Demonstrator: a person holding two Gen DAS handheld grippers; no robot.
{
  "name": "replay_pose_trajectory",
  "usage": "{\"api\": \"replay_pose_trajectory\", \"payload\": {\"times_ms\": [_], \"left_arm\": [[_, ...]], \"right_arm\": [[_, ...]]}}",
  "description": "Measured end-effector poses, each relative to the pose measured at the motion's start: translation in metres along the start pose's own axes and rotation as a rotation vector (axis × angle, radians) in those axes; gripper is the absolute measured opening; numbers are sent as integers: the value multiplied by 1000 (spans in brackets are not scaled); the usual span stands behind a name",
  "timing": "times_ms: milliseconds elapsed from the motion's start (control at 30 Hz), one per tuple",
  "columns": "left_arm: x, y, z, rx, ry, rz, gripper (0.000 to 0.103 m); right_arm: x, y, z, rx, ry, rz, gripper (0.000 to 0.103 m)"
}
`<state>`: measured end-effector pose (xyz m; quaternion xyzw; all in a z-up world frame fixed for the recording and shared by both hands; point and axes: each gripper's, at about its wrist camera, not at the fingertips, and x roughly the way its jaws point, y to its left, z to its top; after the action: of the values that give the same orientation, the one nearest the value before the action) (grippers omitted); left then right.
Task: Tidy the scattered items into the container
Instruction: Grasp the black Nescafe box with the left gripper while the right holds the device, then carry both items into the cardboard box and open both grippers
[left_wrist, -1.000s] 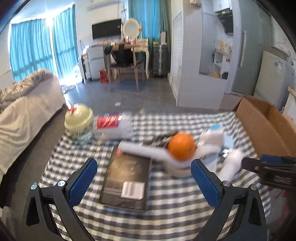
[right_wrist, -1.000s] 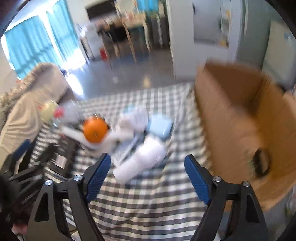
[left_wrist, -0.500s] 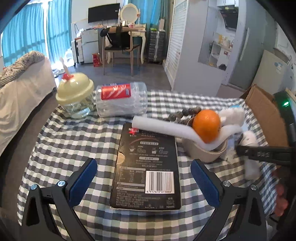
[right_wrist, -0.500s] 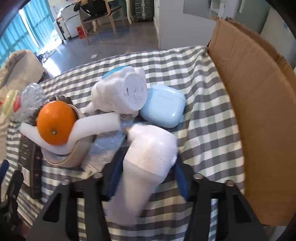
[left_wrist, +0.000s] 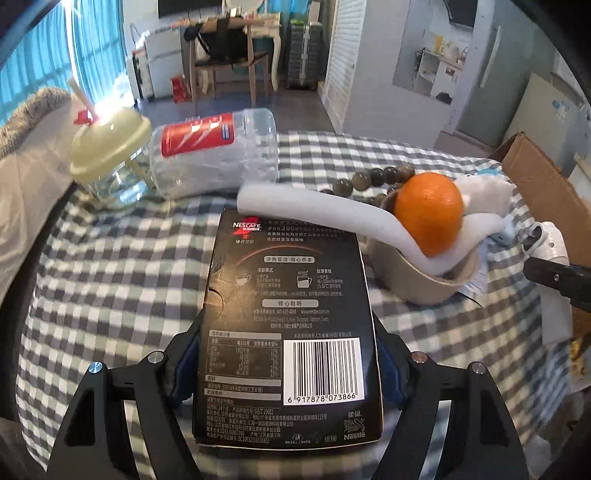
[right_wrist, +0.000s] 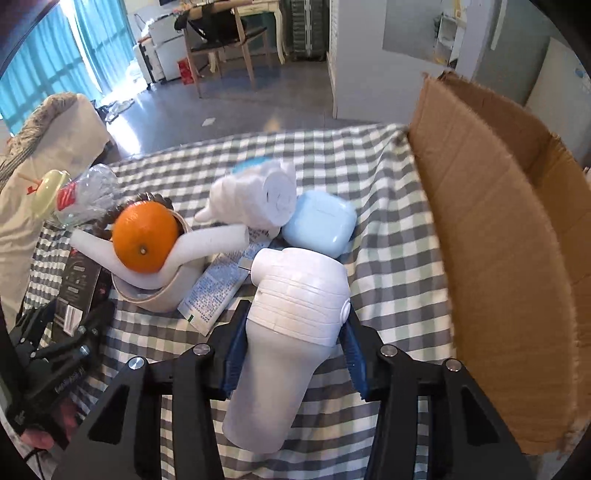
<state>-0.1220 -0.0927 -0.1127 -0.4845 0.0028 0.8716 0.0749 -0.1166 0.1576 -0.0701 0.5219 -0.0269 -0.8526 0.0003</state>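
My left gripper (left_wrist: 286, 363) is shut on a black Nescafe box (left_wrist: 288, 314) that lies flat on the checked cloth. My right gripper (right_wrist: 291, 350) is shut on a white hair-dryer-like device (right_wrist: 291, 325), also lying on the cloth. The open cardboard box (right_wrist: 509, 236) stands just right of the right gripper; its flap also shows in the left wrist view (left_wrist: 543, 184). An orange (left_wrist: 428, 212) sits on a bent white foam tube (left_wrist: 317, 210) in a beige bowl (left_wrist: 421, 280).
A clear jar with a red label (left_wrist: 214, 151) and a glass cup with a yellow lid (left_wrist: 107, 155) lie at the far left. A white plush (right_wrist: 258, 199), a light blue case (right_wrist: 321, 225), a leaflet (right_wrist: 214, 284) and dark beads (left_wrist: 373, 179) sit around the bowl.
Both grippers have come down and forward and closed: the left around the black box, the right around the white device. The other items have not moved.
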Motion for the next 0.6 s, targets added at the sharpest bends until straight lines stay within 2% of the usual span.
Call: {"api": "replay_pose_trajectory", "payload": {"times_ms": [267, 400, 533, 600], "left_arm": [[-57, -28, -6, 57, -89, 12, 78], [-103, -52, -5, 103, -193, 0, 78], [-138, -82, 6, 178, -286, -45, 79], [-146, -103, 14, 210, -305, -72, 79]], "right_arm": [[-28, -9, -5, -7, -72, 32, 46], [-43, -17, -11, 2, -100, 49, 46], [-59, -34, -10, 22, -142, 60, 46], [-73, -45, -10, 32, -177, 56, 46]]}}
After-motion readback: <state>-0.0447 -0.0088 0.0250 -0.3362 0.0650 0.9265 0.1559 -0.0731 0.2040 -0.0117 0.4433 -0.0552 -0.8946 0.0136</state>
